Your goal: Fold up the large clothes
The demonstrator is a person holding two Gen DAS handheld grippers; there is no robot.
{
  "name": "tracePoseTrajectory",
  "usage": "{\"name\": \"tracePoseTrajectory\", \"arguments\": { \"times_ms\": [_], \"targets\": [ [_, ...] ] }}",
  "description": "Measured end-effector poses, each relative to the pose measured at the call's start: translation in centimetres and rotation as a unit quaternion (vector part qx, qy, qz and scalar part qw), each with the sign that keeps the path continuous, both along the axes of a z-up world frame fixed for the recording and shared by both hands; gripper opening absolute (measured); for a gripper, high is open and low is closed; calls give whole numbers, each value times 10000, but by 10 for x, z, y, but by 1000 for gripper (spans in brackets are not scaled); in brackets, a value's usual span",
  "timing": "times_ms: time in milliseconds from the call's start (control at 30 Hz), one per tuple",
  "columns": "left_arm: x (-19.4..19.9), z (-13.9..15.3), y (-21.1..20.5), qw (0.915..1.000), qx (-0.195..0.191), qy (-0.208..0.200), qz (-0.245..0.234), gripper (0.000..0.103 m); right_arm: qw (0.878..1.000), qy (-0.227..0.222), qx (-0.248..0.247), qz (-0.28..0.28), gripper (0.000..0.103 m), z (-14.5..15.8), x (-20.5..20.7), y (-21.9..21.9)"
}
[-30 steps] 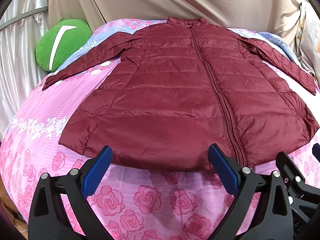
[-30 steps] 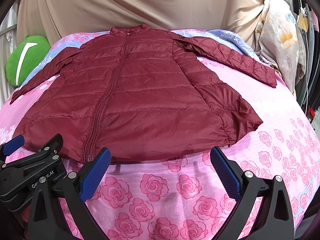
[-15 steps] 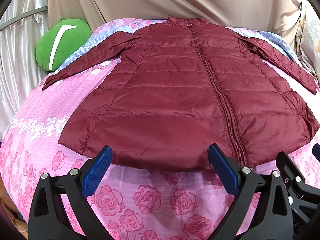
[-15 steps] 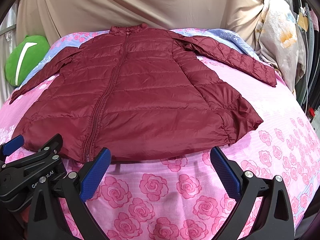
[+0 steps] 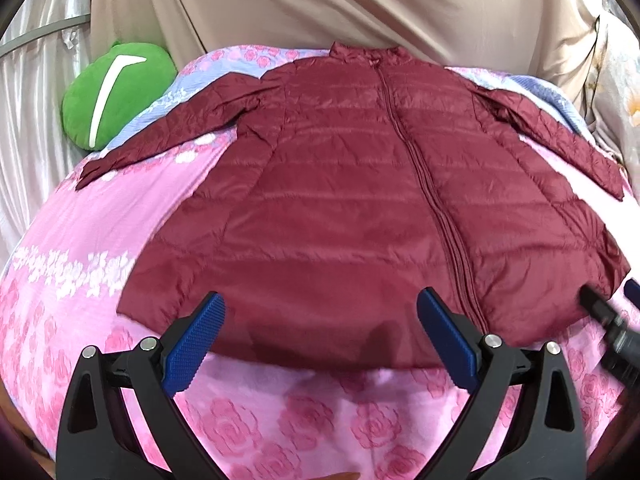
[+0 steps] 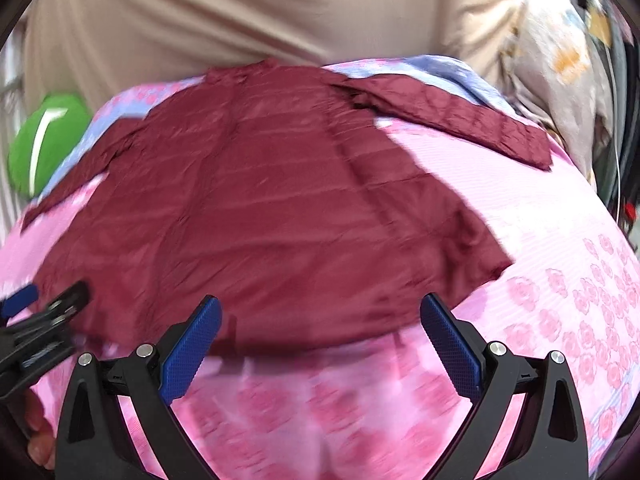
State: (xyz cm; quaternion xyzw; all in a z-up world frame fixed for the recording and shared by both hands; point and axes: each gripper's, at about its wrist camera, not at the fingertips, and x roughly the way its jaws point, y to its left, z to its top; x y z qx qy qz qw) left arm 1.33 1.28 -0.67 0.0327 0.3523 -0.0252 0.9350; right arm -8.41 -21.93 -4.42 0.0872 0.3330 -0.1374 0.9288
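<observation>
Garment: the dark red quilted down jacket (image 5: 360,208) lies flat, front up, zip closed, on the pink rose-print bedsheet (image 5: 304,420); collar at 12 o'clock, hem at 6 o'clock nearest my grippers; both sleeves spread out, toward 9 and 3 o'clock.
Change: a second ago both views were sharp and sat a little back from the hem; now the right wrist view is smeared with motion and the jacket fills more of both frames — I read that as both grippers starting in toward the hem, the right one faster.
Left gripper (image 5: 320,336): jaws wide apart, nothing between them; the blue pads (image 5: 196,340) frame the hem left of the zip, not yet touching it as far as I can tell.
Right gripper (image 6: 320,336): jaws likewise spread, empty; over the hem's right half, contact unclear through the blur.
Meaning: no fold made yet — this looks like the approach to a first grasp at the hem.
Surroundings: a green round plush cushion (image 5: 116,92) at 10 o'clock, beside the left sleeve, clear of it; a beige draped curtain (image 5: 320,4) behind the collar.
</observation>
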Motion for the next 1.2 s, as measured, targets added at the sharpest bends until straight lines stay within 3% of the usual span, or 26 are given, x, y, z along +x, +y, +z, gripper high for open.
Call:
{"name": "tracePoseTrajectory", "arguments": {
  "times_ms": [167,367,500,667,767,867,967,1000,1033,1200],
  "targets": [
    [17,9,8,9998,-144,-15,-138,94,9962,-241,395,-731,98,12,4,-89],
    [34,22,13,9984,-211,-518,-113,94,9836,-482,762,-1564,98,11,27,-217],
    [51,28,9,9978,-92,-638,-126,94,9739,-568,920,-1995,97,6,53,-292],
    [89,30,0,9992,91,-327,-218,95,9621,-662,967,-2461,93,3,86,-373],
    [114,27,1,9997,-34,-128,-218,94,9512,-621,1227,-2764,87,-4,101,-413],
    [138,26,3,9995,-205,-16,-248,94,9394,-605,1667,-2933,72,-15,114,-444],
    [154,27,0,9997,-110,-72,-213,94,9349,-473,1861,-2983,37,-19,133,-458],
    [159,28,-1,9997,-76,-99,-205,94,9359,-476,1915,-2918,18,-17,139,-457],
    [164,30,-2,9997,-39,-143,-212,94,9371,-517,1975,-2832,11,-11,148,-456],
    [184,40,-3,9993,-65,-234,-286,94,9522,-1165,1829,-2153,9,52,191,-416]
  ]
}}
